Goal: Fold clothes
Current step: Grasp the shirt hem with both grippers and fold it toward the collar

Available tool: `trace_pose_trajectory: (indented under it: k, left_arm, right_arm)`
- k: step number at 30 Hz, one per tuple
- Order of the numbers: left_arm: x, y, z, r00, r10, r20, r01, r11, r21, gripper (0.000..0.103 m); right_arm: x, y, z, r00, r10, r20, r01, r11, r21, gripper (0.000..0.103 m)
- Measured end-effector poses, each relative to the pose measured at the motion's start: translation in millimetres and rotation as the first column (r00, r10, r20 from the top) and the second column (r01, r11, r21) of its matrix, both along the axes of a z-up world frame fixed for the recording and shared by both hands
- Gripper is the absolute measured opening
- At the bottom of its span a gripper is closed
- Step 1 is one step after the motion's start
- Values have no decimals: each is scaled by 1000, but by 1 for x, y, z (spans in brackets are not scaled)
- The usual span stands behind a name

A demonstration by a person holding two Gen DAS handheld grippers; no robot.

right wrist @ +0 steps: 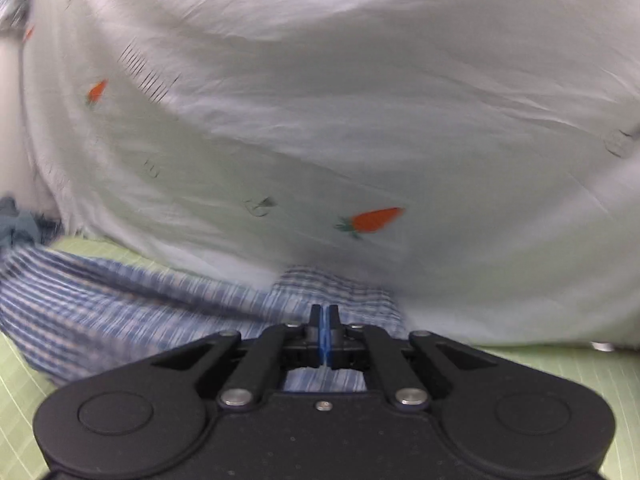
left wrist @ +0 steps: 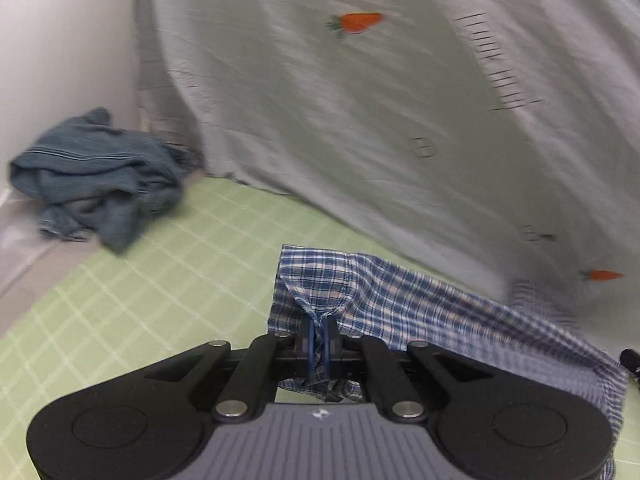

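Observation:
A blue-and-white plaid garment (left wrist: 400, 292) is lifted off the green checked mat (left wrist: 160, 280) and stretches to the right. My left gripper (left wrist: 319, 326) is shut on a bunched corner of it, and fabric shows pinched between the blue pads. In the right wrist view the same plaid garment (right wrist: 120, 300) runs off to the left, blurred. My right gripper (right wrist: 324, 310) is shut, with the plaid edge gathered at its tips and more cloth passing beneath the fingers.
A large white cloth with orange carrot prints (left wrist: 360, 120) drapes behind the mat and fills most of both views (right wrist: 360, 120). A crumpled blue-grey garment (left wrist: 100, 184) lies at the mat's far left by the pale wall (left wrist: 60, 60).

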State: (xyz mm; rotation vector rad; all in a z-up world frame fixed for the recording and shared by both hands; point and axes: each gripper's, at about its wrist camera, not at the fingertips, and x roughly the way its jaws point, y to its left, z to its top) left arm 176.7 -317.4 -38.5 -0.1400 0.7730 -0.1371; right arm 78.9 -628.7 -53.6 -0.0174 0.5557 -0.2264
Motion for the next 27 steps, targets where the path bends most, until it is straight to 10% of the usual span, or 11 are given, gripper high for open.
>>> trace_pose_trajectory:
  k: [7,11,14,17,19,20,27]
  left_arm:
    - [10,33,-39,988,87,-128,-94,994,-52,5]
    - [10,34,-51,984,86,-153,-96,994,-55,5]
    - [10,35,-54,984,86,-156,-96,994,-55,5]
    - [13,36,-54,984,88,-152,-98,993,-61,5]
    - [14,36,-55,985,89,-151,-99,993,-60,5]
    - [14,36,-55,985,89,-150,-99,993,-60,5]
    - [18,25,-66,986,62,-155,-70,997,-46,5]
  right_arm:
    - [-1,-24,-30,987,-153,-56,161,968,191,77]
    - [-14,-62,-53,951,-278,-132,304,914,270,81]
    - [-20,-107,-81,913,-354,-205,409,795,448,83]
    - [-16,-131,-100,894,-367,-256,447,709,545,79]
    - [-11,-139,-106,926,-299,-233,378,689,619,17]
    - [-7,-140,-104,934,-280,-223,358,696,622,4]
    - [20,-138,-90,950,-247,-191,310,817,486,1]
